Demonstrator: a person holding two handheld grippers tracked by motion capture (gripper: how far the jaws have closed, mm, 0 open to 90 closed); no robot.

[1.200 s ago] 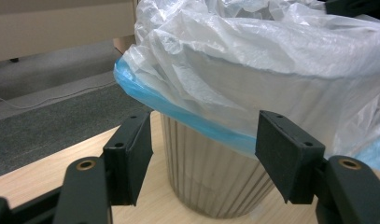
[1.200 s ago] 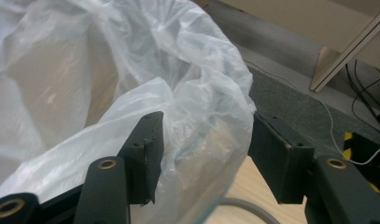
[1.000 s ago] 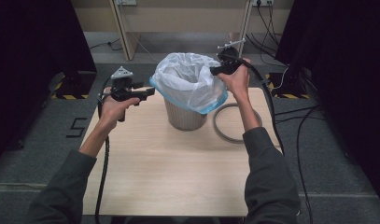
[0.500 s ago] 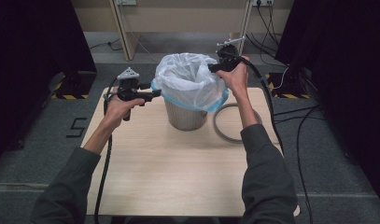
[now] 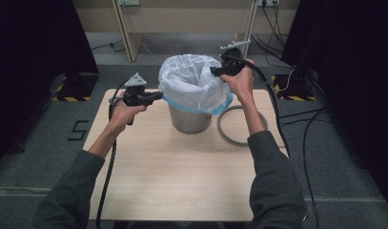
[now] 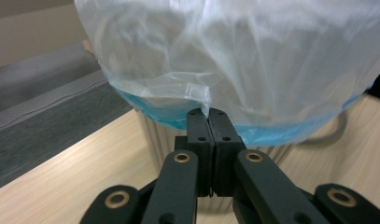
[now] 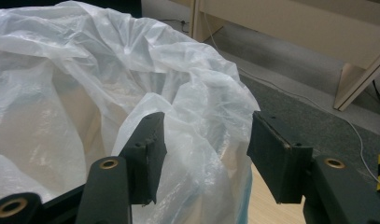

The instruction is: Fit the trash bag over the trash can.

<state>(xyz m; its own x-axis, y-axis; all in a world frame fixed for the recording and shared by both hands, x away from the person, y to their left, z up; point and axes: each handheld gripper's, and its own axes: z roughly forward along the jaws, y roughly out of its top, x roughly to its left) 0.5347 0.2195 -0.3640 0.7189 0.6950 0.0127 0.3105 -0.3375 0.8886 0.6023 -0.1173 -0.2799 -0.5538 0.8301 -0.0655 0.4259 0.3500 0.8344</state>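
Two grippers work at one bin (image 5: 189, 121) lined with a white bag (image 5: 191, 83), which stands on the worktop (image 5: 182, 176) between them.

Left gripper (image 5: 156, 97): in the high view it points level at the near-left side of the bag, its tips at the folded-over skirt just above the blue hem (image 5: 201, 109). Its jaws have just been closing, and in the left gripper view (image 6: 208, 122) they stand together, black pads face to face, with a small fold of the thin plastic (image 6: 199, 95) pinched at their very tips. The bag's skirt hangs right above and ahead of these tips, the blue hem (image 6: 271, 133) runs just behind them, and the ribbed bin wall (image 6: 152, 135) drops away below the hem.

Right gripper (image 5: 214, 71): it is held higher, at the far-right rim of the bag, pointing across the bin's mouth. In the right gripper view (image 7: 204, 144) the jaws stand apart, with a crumpled ridge of the bag's rim (image 7: 197, 112) rising between them. The film lies against the inner face of the left-hand pad; the right-hand pad is clear of it, so nothing is clamped there.

A grey ring (image 5: 237, 126) lies flat on the worktop below the right gripper, just beside the bin, under the person's right forearm
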